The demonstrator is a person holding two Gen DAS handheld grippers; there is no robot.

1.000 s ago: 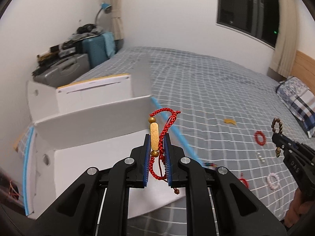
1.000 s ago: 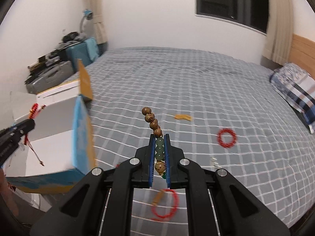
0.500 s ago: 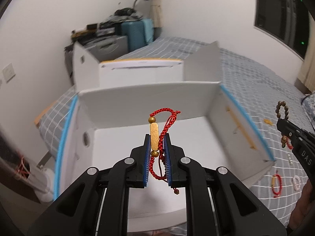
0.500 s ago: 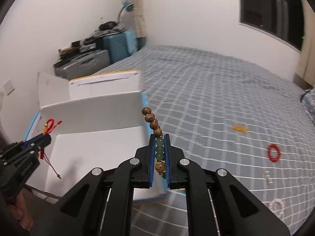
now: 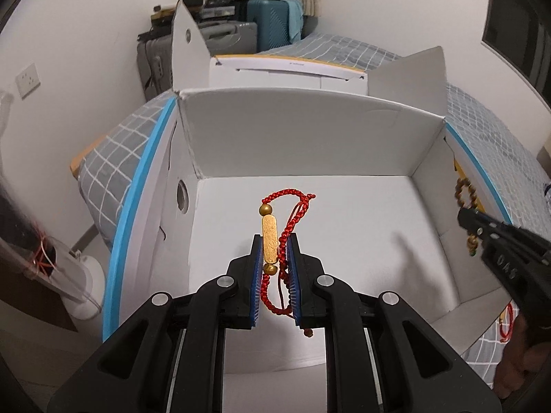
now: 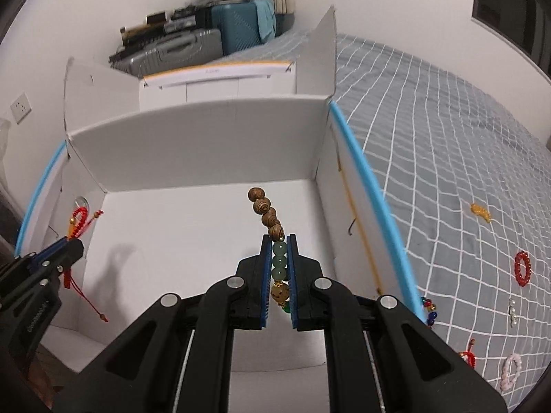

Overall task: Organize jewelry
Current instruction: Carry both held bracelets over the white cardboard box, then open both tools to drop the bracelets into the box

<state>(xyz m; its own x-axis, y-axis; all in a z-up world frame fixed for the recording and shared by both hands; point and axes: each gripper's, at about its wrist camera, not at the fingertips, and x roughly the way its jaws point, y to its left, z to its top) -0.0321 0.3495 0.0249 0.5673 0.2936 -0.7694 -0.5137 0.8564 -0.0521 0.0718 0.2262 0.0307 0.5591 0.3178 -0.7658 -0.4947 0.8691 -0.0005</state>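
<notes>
My left gripper (image 5: 274, 241) is shut on a red cord bracelet (image 5: 286, 206) with a gold bar; it hangs over the inside of an open white cardboard box (image 5: 310, 134). My right gripper (image 6: 279, 241) is shut on a bracelet of wooden and green beads (image 6: 267, 213), also above the box floor (image 6: 179, 227). The right gripper with its beads (image 5: 465, 189) shows at the right edge of the left wrist view. In the right wrist view the left gripper (image 6: 74, 242) and the red bracelet (image 6: 82, 216) show at the left.
The box stands on a grey checked bed (image 6: 447, 158), flaps up. Loose jewelry lies on the bed right of the box: a red bead ring (image 6: 522, 268), an orange piece (image 6: 480, 211), a pink ring (image 6: 511, 375). Suitcases (image 5: 241, 38) stand by the far wall.
Both grippers have swung left from over the bed to above the open box and dipped toward its floor. Each still grips its bracelet.
</notes>
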